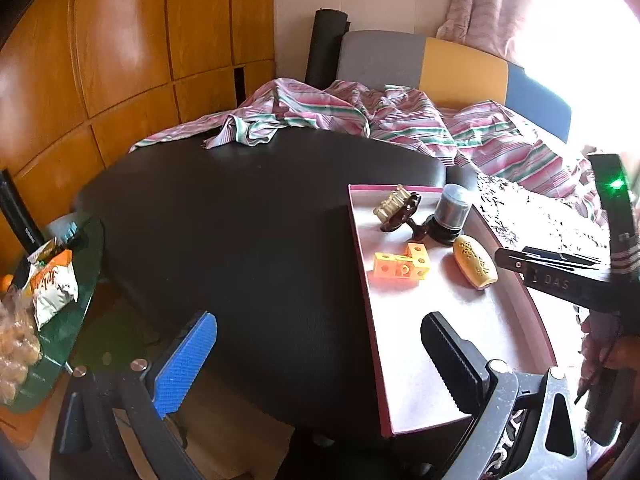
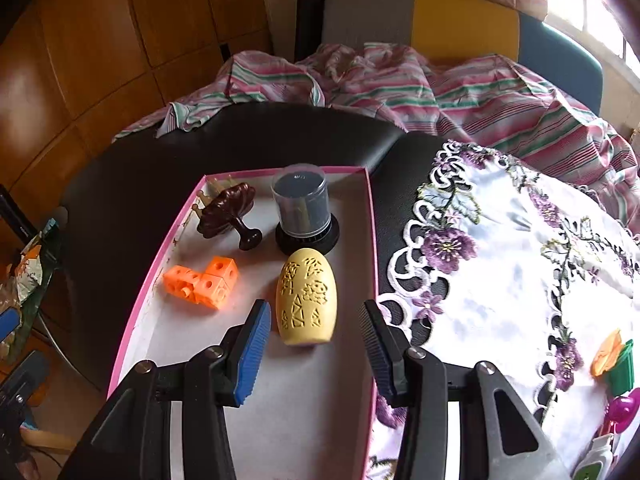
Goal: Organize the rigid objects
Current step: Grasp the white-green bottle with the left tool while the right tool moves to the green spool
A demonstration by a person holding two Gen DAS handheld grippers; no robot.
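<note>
A pink-rimmed tray with a white floor lies on the black padded surface. In the tray are a carved yellow egg, joined orange cubes, a dark brown wooden piece and a black cylinder under a clear cap. My right gripper is open just above the egg's near end. Its pads stand clear on either side. My left gripper is open and empty over the tray's near left edge. The left wrist view shows the egg and cubes.
A white embroidered cloth lies right of the tray, with small green, orange and pink items at its near right. A striped sheet and a chair lie behind. A glass side table with snack packs stands at the left.
</note>
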